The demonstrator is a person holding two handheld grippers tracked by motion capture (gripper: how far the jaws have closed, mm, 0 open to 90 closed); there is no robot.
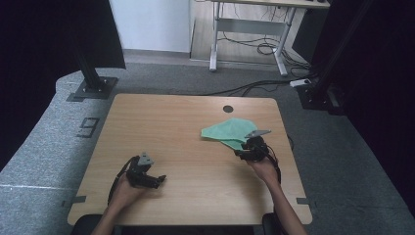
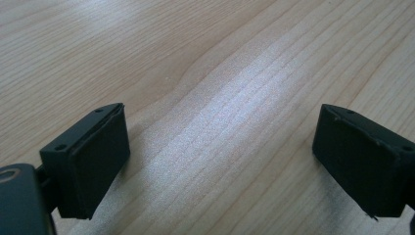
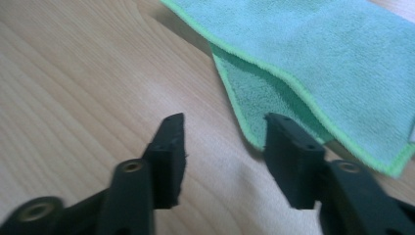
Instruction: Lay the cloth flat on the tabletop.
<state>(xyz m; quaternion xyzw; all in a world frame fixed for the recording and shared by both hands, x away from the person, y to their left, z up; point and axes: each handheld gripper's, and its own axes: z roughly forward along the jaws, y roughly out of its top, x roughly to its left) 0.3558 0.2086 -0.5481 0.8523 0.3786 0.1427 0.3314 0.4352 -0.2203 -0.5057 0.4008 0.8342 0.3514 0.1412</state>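
The right gripper hovers at the near corner of the green microfibre cloth, jaws part open with bare wood between them; its own view shows the cloth folded double, lying near the table's right edge. A "9" marks the floor. The left gripper rests wide open, empty.

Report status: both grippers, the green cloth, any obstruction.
Left gripper open over bare table. Right gripper open, nothing held, beside folded green cloth. Nothing in the way.
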